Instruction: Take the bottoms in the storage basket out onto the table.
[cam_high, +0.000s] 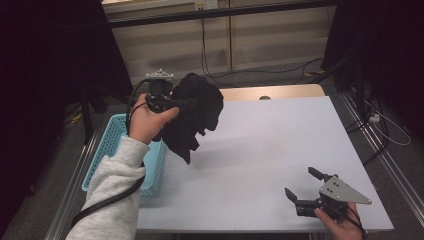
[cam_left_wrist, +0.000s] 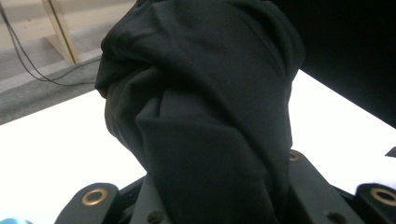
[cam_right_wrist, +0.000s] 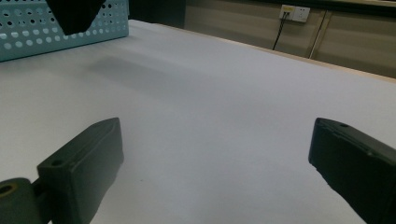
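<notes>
In the high view, a white rectangular table (cam_high: 260, 150) fills the middle, with a strip of pale wood showing at its far edge. Beyond it runs a beige wall with cables hanging down to a grey floor, and dark curtains close in on both sides. The left gripper (cam_high: 172, 102), held up in a hand with a light grey sleeve, is clamped on a crumpled black cloth garment (cam_high: 195, 115), which hangs in the air above the table's left part, its lower folds dangling clear of the surface. Just left of it, a light blue perforated plastic basket (cam_high: 112, 145) sits at the table's left edge. The right gripper (cam_high: 302, 182) rests low near the table's front right corner, its jaws spread with nothing between them.

In the left gripper view, the black cloth garment (cam_left_wrist: 205, 121) bulges up from between the jaws, bunched in thick folds, with the white table behind it.

In the right gripper view, the jaws stand wide apart over the bare white table (cam_right_wrist: 210, 107). The blue basket (cam_right_wrist: 56, 32) stands at the far left, and a wall socket (cam_right_wrist: 294, 13) with a plugged cable sits on the beige wall behind.
</notes>
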